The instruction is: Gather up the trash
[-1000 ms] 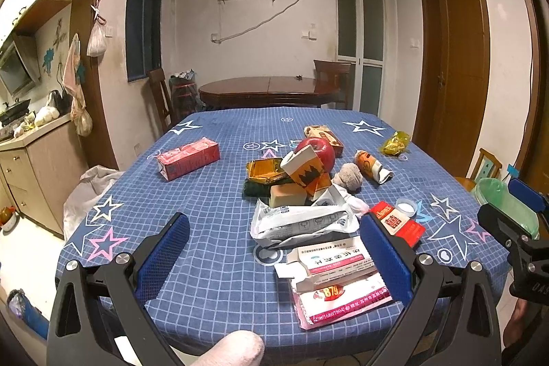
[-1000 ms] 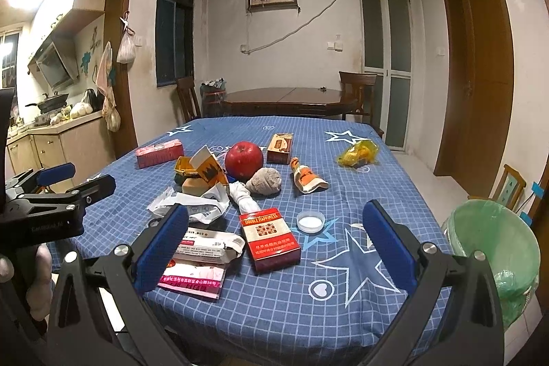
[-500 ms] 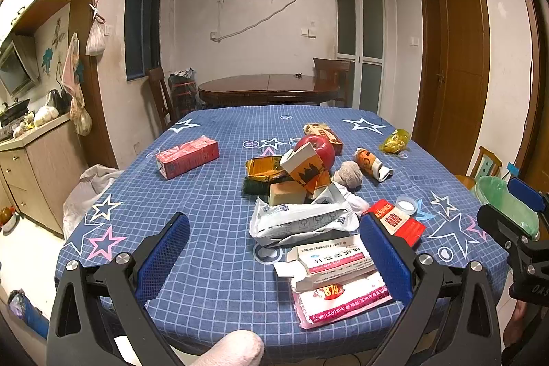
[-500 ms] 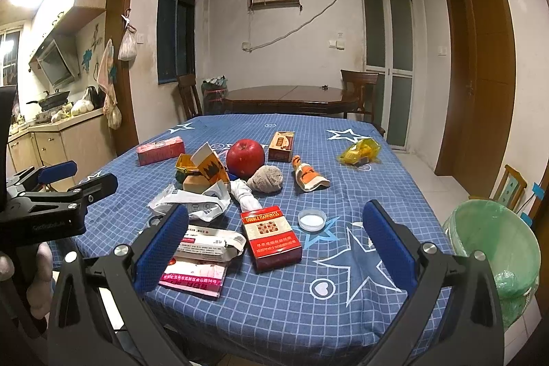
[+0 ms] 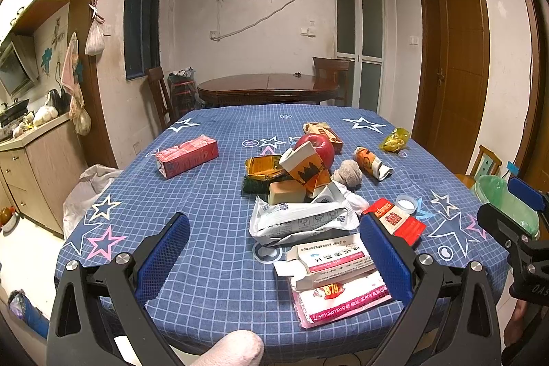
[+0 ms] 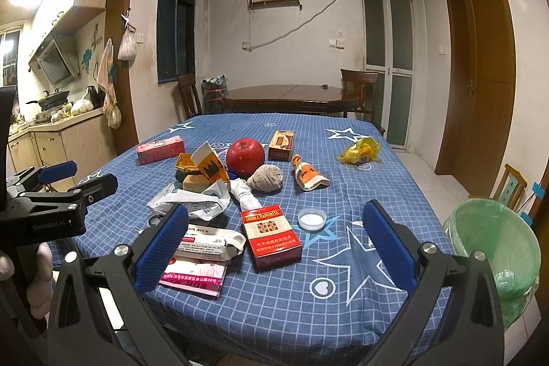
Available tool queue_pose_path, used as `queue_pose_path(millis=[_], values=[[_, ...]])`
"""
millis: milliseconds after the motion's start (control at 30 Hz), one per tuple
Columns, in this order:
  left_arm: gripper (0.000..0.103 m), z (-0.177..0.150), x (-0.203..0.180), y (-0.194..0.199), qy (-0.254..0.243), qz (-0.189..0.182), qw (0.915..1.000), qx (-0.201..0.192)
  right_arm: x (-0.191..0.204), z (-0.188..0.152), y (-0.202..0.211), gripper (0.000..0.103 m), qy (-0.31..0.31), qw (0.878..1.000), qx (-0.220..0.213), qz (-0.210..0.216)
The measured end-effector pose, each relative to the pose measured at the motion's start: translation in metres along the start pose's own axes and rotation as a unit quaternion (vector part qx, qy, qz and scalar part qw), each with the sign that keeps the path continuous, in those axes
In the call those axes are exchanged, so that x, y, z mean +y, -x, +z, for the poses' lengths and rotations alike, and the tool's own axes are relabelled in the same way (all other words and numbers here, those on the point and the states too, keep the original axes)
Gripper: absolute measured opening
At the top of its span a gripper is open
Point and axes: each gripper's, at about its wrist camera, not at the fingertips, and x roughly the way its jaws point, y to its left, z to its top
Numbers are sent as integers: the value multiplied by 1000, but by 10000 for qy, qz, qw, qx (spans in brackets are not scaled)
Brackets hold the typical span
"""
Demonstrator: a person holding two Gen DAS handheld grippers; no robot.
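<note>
Trash lies on a table with a blue star cloth: a white wrapper, flattened medicine boxes, a red cigarette pack, a white lid, an orange wrapper, a yellow bag, a pink carton. A red apple sits among them. A bin with a green liner stands right of the table. My left gripper is open and empty at the near edge. My right gripper is open and empty, above the cigarette pack.
A brown box lies behind the apple, a grey lump beside it. A wooden table and chairs stand at the back. Kitchen counter at left, door at right.
Both views have shifted very slightly. Both grippers stay open and nothing on the table has moved.
</note>
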Motion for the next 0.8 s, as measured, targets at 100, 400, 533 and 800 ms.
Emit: queue_pose_path(millis=[100,400,533,800], values=[[99,-1,0,0,-9,-4,10000,11,0,0,0,98,5,10000,7,1],[99,-1,0,-1,-15,-11,10000,38,0,0,0,98,3,10000,9,1],[99,-1,-1,-1,-23,-11,10000,45,0,0,0,98,8,10000,14,9],[99,3,30,-32,-424,-112,9981,435,0,-7,-6,98,31,9997,162,187]])
